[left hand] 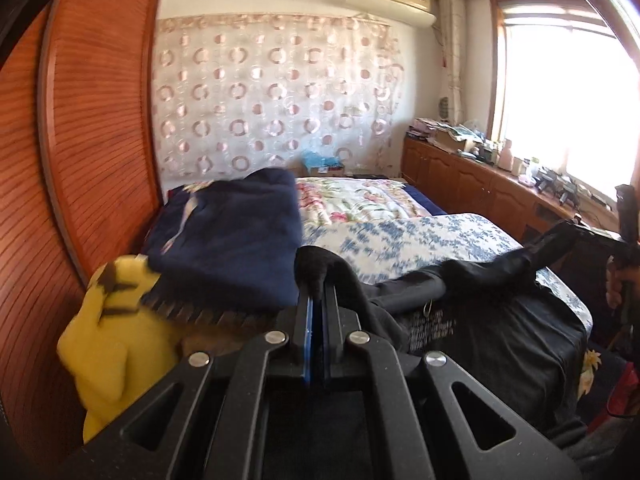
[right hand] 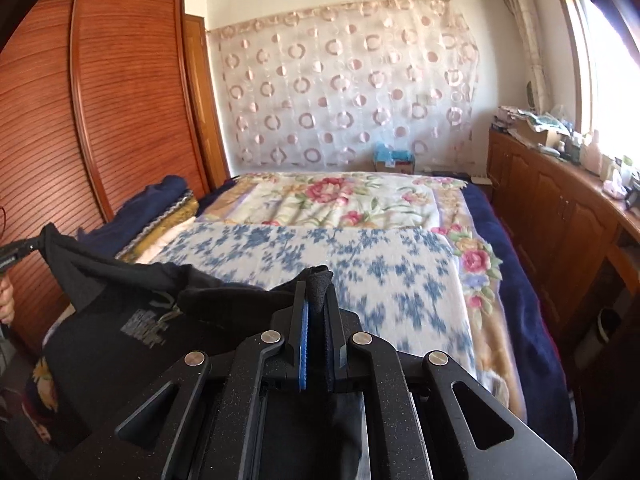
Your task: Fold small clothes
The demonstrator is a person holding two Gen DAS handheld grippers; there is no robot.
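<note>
A small black garment (left hand: pixel 492 320) with grey print is stretched in the air above the near end of the bed. My left gripper (left hand: pixel 318 284) is shut on one end of it, black cloth bunched between the fingers. My right gripper (right hand: pixel 318 288) is shut on the other end. The garment (right hand: pixel 120 320) hangs between them, its printed part sagging toward the bed. The right gripper shows at the right edge of the left wrist view (left hand: pixel 624 216). The left gripper shows at the left edge of the right wrist view (right hand: pixel 16 252).
The bed (right hand: pixel 360 256) has a blue-flowered white cover and a rose-patterned blanket (right hand: pixel 340 196). Folded navy bedding (left hand: pixel 228 232) and a yellow plush toy (left hand: pixel 116 336) lie by the wooden wardrobe (right hand: pixel 100 100). A cluttered wooden cabinet (right hand: pixel 560 208) runs under the window.
</note>
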